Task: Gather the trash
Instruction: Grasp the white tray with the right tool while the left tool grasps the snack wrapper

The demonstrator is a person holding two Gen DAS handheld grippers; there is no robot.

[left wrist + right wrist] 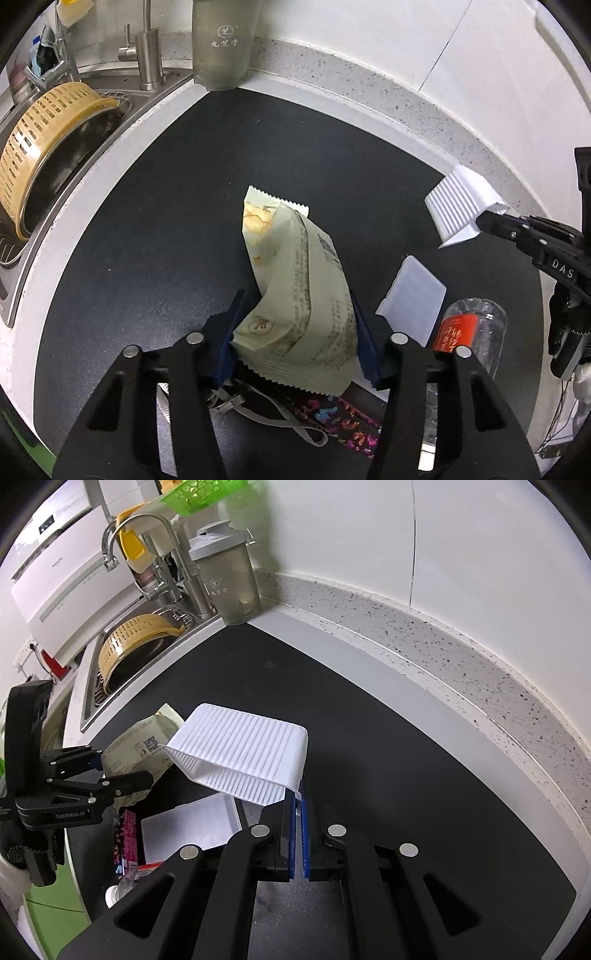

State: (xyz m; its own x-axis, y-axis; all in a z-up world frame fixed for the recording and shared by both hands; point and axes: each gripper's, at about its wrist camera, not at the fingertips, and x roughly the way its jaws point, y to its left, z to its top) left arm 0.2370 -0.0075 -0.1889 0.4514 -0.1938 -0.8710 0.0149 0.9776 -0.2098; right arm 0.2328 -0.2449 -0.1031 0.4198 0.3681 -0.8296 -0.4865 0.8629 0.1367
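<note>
My left gripper (295, 325) is shut on a pale green snack wrapper (291, 291) and holds it above the black mat (166, 258). My right gripper (299, 812) is shut on the rim of a white ribbed plastic tray (243, 753), lifted and tilted over the mat. The tray also shows in the left wrist view (461, 206), with the right gripper (491, 221) pinching its edge. The wrapper (136, 746) and the left gripper (122, 771) show at the left of the right wrist view.
A white lid (413, 299), a crushed clear bottle with a red label (469, 332), a grey mask with straps (258, 410) and a dark patterned wrapper (343, 424) lie on the mat. A grey shaker cup (229, 579) stands by the sink (92, 698), which holds a yellow colander (44, 147).
</note>
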